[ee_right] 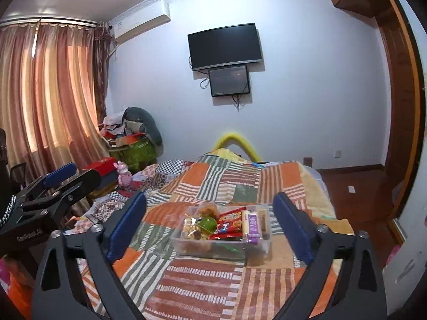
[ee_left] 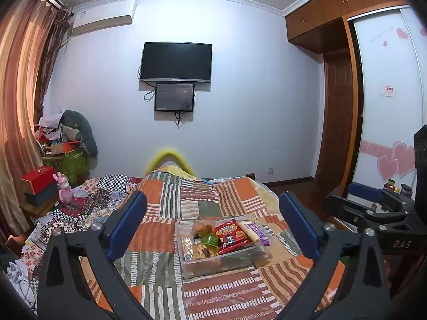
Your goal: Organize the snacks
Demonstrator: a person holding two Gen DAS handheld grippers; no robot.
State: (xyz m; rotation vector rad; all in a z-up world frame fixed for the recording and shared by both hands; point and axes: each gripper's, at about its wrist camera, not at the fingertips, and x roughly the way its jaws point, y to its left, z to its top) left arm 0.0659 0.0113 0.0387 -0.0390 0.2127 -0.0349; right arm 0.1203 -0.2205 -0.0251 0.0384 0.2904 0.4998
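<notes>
A clear plastic box sits on the patchwork bedspread, filled with snacks. In it lie a red packet, a white and purple bar, a green round cup and golden wrapped snacks. My left gripper is open and empty, held above the bed in front of the box. My right gripper is open and empty, also in front of the box. Each gripper shows at the edge of the other's view.
The bed fills the foreground. A pink toy and red box stand at the bed's left. A cluttered pile sits in the corner by curtains. A wardrobe and wooden floor lie to the right.
</notes>
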